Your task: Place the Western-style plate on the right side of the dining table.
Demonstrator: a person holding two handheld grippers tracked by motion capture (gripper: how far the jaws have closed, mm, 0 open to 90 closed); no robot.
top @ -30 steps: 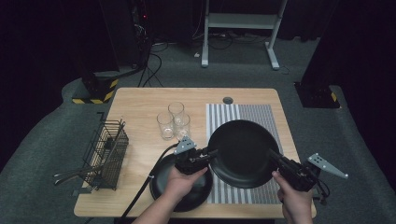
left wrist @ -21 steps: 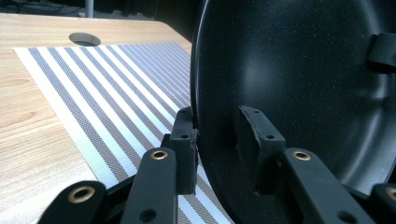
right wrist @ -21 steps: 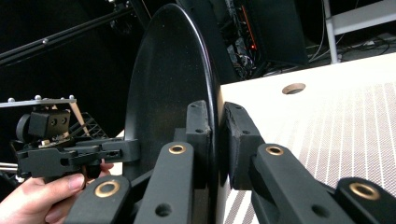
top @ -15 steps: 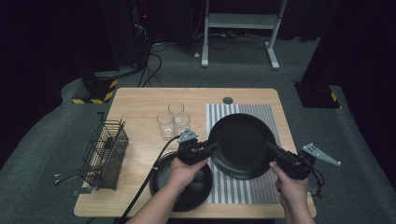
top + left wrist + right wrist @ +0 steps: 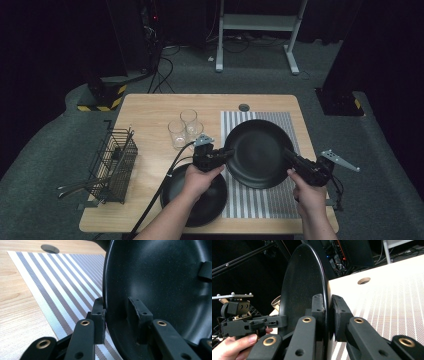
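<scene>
The wooden surface (image 5: pixel 150 115) carries a striped mat (image 5: pixel 255 200), with a black pan (image 5: pixel 257 152) held just above the mat. The left claw (image 5: pixel 226 156) pinches the pan's left rim, the right claw (image 5: pixel 289 156) its right rim. 3 glasses (image 5: pixel 185 129) stand nearby.

overhead view, two close jaw-level views
</scene>
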